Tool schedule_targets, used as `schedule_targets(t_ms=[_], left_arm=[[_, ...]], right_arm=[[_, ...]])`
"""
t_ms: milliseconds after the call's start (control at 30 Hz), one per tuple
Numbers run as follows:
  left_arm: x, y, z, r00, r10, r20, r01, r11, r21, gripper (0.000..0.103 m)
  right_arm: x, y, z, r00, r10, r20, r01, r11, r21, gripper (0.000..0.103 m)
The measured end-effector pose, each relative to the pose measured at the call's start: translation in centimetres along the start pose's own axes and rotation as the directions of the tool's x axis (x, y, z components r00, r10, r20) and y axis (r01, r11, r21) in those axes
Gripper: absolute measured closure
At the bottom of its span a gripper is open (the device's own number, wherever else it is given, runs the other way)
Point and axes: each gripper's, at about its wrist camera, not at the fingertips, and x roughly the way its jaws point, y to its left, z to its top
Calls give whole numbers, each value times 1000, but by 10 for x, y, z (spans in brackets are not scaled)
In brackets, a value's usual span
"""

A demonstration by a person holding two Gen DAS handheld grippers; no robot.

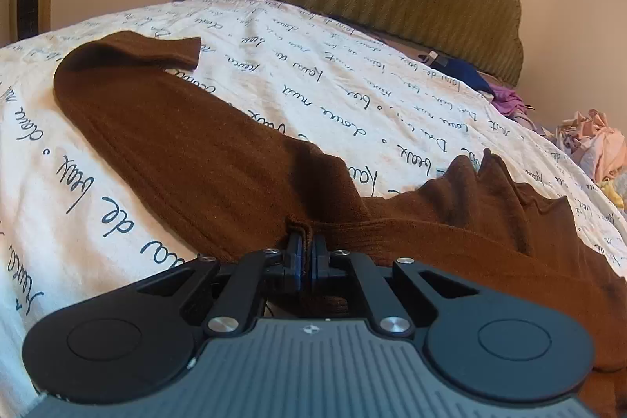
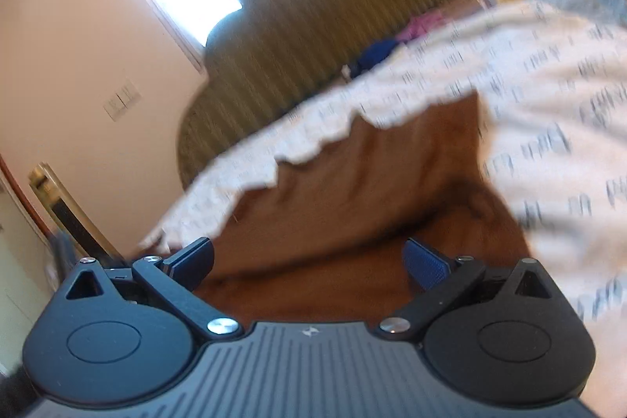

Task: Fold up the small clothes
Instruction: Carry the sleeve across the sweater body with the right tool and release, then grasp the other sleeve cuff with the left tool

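At lower centre, the left gripper (image 1: 307, 241) pinches a seam of the brown garment (image 1: 188, 143), likely to drag a fold across the bedspread (image 1: 352, 73); the right gripper (image 2: 307, 261) gapes wide, empty above it.

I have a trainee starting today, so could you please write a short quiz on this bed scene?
1. True or false: the left gripper is shut on the brown garment.
2. The right gripper has its fingers: A) wide apart, B) pinched together, C) out of view?
3. Fill in: the bedspread is white with dark ____ printed on it.

Key: 1 true; 2 A; 3 handwriting.
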Motion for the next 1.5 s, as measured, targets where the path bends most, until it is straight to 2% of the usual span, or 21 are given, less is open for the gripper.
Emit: schedule_targets(t_ms=[67, 133, 200, 267, 300, 333, 533, 633, 667, 733, 800, 867, 900, 1033, 1067, 1100, 1167, 1267, 1333, 1433, 1500], left_arm=[[-1, -1, -2, 1000, -1, 8, 1, 1000, 17, 98], [0, -2, -3, 1000, 0, 12, 0, 1000, 30, 97], [-1, -1, -2, 1000, -6, 14, 6, 1000, 30, 97], [0, 4, -1, 1000, -22, 15, 22, 1000, 15, 94], [1, 6, -2, 999, -26, 18, 26, 1000, 12, 92], [1, 8, -2, 999, -33, 22, 33, 999, 6, 90], [-17, 38, 8, 990, -127, 67, 134, 985, -112, 84], [-49, 69, 22, 975, -122, 184, 152, 975, -160, 40], [-56, 82, 30, 971, -101, 218, 141, 974, -178, 35], [-63, 99, 50, 966, -5, 260, 51, 984, -171, 35], [-60, 99, 73, 936, 172, 306, -157, 985, -73, 38], [-47, 88, 88, 884, 270, 383, -327, 940, 94, 35], [-35, 81, 92, 869, 280, 409, -387, 899, 207, 34], [30, 68, 89, 851, 313, 422, -510, 682, 524, 32], [45, 69, 91, 853, 331, 405, -517, 651, 557, 33], [56, 73, 92, 864, 328, 382, -500, 644, 579, 33], [70, 77, 91, 911, 275, 306, -411, 654, 636, 35], [81, 81, 88, 921, 258, 292, -389, 654, 649, 35], [83, 84, 97, 931, 249, 265, -363, 683, 634, 36], [69, 90, 105, 968, 134, 214, -241, 747, 620, 44], [64, 94, 104, 978, 87, 189, -188, 758, 625, 44]], right_arm=[[21, 4, 27, 999, -48, 7, 48, 997, -60, 0], [66, 1, 46, 987, -138, -87, 127, 984, -125, 0], [114, -11, 53, 939, -301, -164, 268, 943, -197, 0], [149, -30, 46, 858, -455, -238, 393, 880, -267, 0], [156, -37, 39, 836, -496, -235, 419, 853, -310, 0], [153, -37, 28, 853, -490, -178, 406, 838, -365, 0], [142, -38, 23, 865, -475, -163, 400, 848, -348, 0], [142, -37, 23, 863, -478, -162, 402, 845, -353, 0], [142, -37, 25, 865, -475, -161, 400, 847, -349, 0], [144, -39, 27, 869, -468, -161, 397, 853, -340, 0], [144, -39, 27, 868, -469, -160, 397, 852, -342, 0], [144, -37, 25, 867, -474, -156, 400, 847, -350, 0], [145, -37, 25, 866, -475, -156, 401, 846, -353, 0], [145, -37, 25, 867, -473, -155, 399, 848, -349, 0], [145, -37, 25, 869, -470, -155, 398, 850, -346, 0], [144, -38, 25, 871, -467, -154, 396, 852, -343, 0], [144, -38, 26, 872, -465, -154, 395, 853, -341, 0], [144, -38, 26, 872, -465, -153, 395, 853, -341, 0], [143, -38, 26, 872, -464, -153, 394, 854, -340, 0], [143, -38, 26, 876, -458, -152, 391, 858, -333, 0], [142, -39, 26, 879, -453, -151, 388, 862, -327, 0]])
